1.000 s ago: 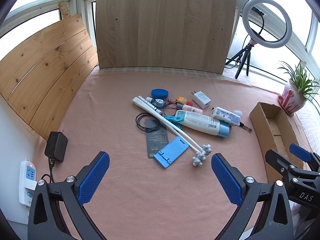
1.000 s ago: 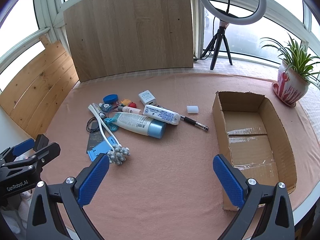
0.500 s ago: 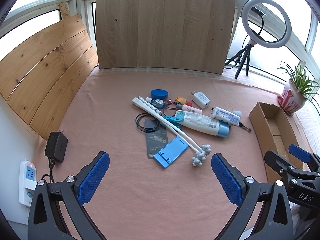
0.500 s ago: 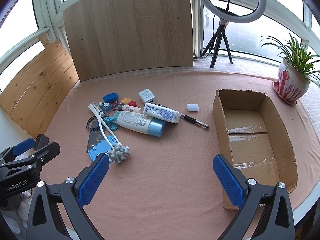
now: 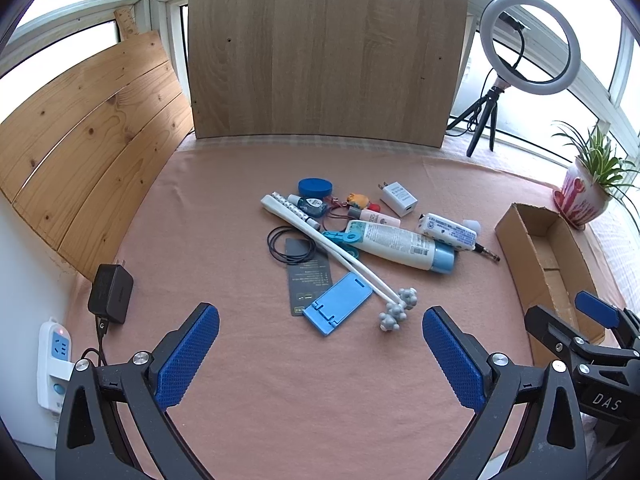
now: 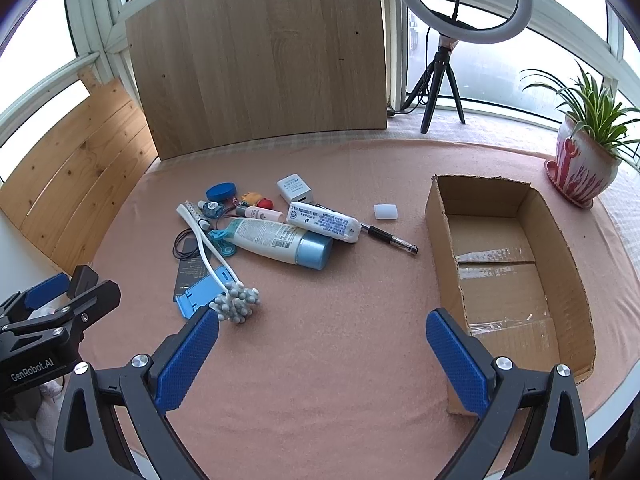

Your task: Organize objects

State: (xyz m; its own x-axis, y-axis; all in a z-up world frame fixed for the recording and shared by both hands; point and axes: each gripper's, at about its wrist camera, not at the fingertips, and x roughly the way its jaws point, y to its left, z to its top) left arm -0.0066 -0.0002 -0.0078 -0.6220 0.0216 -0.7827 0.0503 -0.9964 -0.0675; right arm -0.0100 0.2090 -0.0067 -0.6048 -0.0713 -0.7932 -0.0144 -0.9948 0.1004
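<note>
Both grippers, left gripper (image 5: 320, 356) and right gripper (image 6: 322, 356), spread and empty; clutter pile (image 6: 256, 232) at 11 o'clock, awaiting empty cardboard box (image 6: 576, 280) at 2 o'clock

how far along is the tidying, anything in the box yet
Done: nothing; the cardboard box is empty. In hand: nothing; the left tongs and right tongs are both open, above bare cloth. Left: the whole pile, including the lotion bottle, white tube, pen, charger and blue phone stand.

Pink-clothed table (image 6: 320, 360) bears cluttered toiletries, pen (image 6: 390, 238), cardboard box (image 6: 560, 248).
</note>
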